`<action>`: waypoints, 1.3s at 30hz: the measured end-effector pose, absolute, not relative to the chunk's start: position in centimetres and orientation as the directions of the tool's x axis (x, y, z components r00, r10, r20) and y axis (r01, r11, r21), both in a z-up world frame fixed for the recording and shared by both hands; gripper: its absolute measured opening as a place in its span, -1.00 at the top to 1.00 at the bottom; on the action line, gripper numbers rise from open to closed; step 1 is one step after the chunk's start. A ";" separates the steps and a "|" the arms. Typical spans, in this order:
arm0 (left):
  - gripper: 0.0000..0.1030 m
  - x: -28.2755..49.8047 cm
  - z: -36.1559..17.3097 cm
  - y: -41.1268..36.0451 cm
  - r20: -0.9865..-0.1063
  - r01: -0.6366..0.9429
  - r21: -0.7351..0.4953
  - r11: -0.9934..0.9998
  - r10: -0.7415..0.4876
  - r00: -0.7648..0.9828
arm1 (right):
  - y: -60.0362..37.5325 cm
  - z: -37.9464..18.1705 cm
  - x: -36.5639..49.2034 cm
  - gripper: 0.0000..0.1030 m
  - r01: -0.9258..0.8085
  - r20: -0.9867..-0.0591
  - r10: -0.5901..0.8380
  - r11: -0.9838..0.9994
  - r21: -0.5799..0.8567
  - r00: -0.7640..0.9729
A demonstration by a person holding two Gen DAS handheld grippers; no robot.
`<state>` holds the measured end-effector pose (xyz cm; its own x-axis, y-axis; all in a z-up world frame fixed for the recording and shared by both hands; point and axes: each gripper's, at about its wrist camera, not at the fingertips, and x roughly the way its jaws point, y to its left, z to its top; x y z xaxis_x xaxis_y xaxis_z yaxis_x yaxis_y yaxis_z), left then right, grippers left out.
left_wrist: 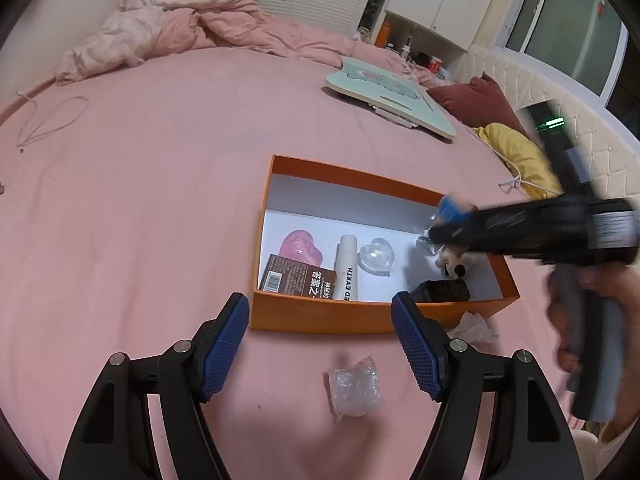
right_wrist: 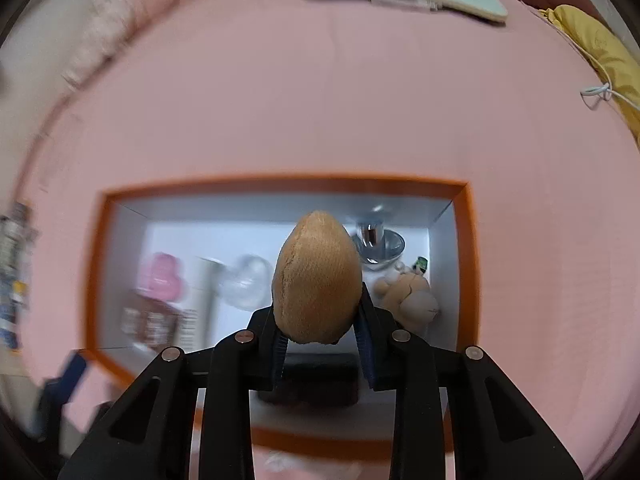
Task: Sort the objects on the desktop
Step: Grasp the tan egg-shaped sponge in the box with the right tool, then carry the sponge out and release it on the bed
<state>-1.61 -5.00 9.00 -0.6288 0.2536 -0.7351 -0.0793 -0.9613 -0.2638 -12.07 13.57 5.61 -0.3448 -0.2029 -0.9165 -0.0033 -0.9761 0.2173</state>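
1. Left wrist view: the pink bedsheet fills nearly everything, and the orange box sits on it just past centre, its near wall at about 6 o'clock of its own white floor.
2. Already lying in that box, by my reading sorted: a brown booklet at 8 o'clock, a pink heart behind it, a white tube at the middle, a clear heart beside it, a dark case at 5 o'clock, and a plush bear with a shiny metal cup at 2 o'clock.
3. Right gripper is clenched on a tan plush egg, hanging over the open box and pointing steeply down; the drop-off looks like the step in hand.
4. Left gripper stands released and empty, hovering over the sheet at 6 o'clock of the box.
5. Left to sort, as far as shown: a wad of clear plastic wrap between the left fingers, and a crumpled tissue touching the box's near right corner.
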 end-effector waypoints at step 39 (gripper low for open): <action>-0.42 -1.1 9.4 -6.7 -0.696 -0.065 -0.283 -0.957 0.252 -0.673 | 13.5 6.8 5.3 0.19 0.125 -0.714 -0.466 -0.870 0.477 -0.522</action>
<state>-1.13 -6.72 9.41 -0.6729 0.2518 -0.6956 -0.0654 -0.9569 -0.2831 5.33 13.55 6.75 -0.5225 -0.4664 -0.7138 0.1245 -0.8699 0.4773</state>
